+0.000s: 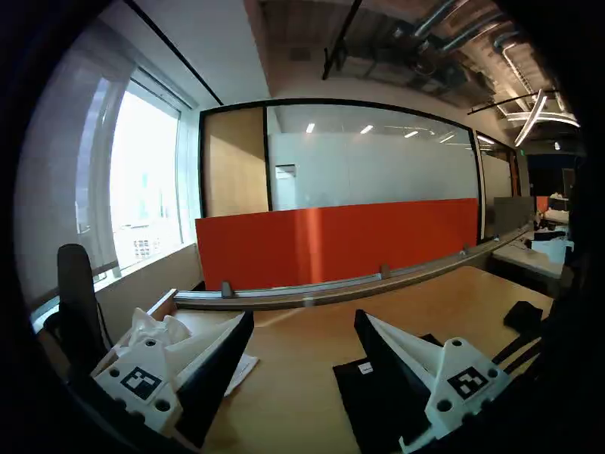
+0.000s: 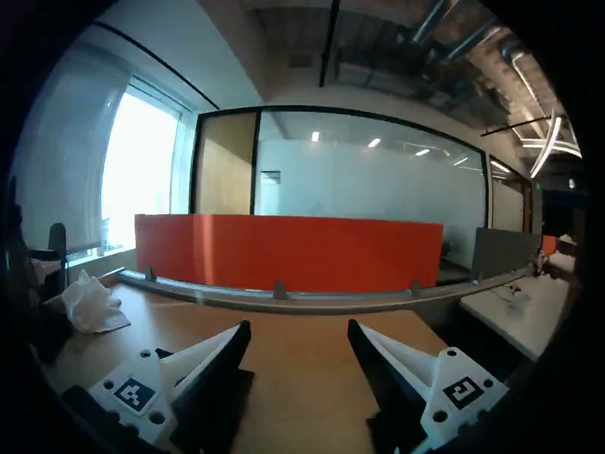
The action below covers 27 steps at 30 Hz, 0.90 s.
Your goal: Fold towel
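Observation:
A black towel (image 1: 354, 393) with a small white tag lies flat on the wooden table (image 1: 302, 378), partly under the right finger of my left gripper (image 1: 302, 318). That gripper hovers just above the table, open, with nothing between its fingers. In the right gripper view, my right gripper (image 2: 297, 325) is also open and empty over the table (image 2: 302, 356). A dark patch (image 2: 236, 378) lies beneath its left finger; I cannot tell whether it is towel or shadow.
A crumpled white cloth (image 1: 155, 327) sits at the table's left end, also seen in the right gripper view (image 2: 89, 303). An orange divider (image 1: 340, 242) with a metal rail backs the table. A black chair (image 1: 76, 303) stands left, a small black object (image 1: 524, 314) lies right.

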### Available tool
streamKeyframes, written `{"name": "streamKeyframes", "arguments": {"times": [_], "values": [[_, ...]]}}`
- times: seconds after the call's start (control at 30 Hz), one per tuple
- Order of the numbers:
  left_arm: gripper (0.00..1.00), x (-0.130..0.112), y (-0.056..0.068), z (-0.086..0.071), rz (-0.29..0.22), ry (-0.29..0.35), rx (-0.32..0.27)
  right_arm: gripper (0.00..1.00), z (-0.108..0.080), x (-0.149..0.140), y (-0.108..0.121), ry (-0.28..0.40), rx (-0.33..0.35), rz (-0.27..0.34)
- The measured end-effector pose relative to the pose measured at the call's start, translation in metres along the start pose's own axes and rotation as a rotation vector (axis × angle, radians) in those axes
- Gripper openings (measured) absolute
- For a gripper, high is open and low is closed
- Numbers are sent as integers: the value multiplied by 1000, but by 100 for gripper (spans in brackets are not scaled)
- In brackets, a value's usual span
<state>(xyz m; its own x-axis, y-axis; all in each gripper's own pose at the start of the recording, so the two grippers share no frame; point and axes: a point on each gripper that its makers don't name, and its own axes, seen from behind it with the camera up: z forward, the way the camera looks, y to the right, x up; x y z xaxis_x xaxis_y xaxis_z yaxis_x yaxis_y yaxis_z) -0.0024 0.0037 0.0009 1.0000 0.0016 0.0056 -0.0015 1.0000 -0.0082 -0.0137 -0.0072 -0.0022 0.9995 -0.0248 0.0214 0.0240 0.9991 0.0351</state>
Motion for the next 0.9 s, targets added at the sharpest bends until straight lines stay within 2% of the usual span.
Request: {"name": "streamKeyframes", "arguments": {"times": [0.37, 0.47, 0.57, 0.9], "values": [[99, -41, 44, 4, 28, -123, -166, 99, -9, -42, -48, -167, 235, -127], [99, -54, 51, 2, 36, -159, -207, 100, -14, -50, -63, -196, 304, -159], [99, -62, 55, 0, 48, -180, -233, 100, -15, -57, -73, -223, 345, -180], [99, -95, 70, -3, 91, -244, -300, 100, -16, -89, -90, -307, 437, -222]]}}
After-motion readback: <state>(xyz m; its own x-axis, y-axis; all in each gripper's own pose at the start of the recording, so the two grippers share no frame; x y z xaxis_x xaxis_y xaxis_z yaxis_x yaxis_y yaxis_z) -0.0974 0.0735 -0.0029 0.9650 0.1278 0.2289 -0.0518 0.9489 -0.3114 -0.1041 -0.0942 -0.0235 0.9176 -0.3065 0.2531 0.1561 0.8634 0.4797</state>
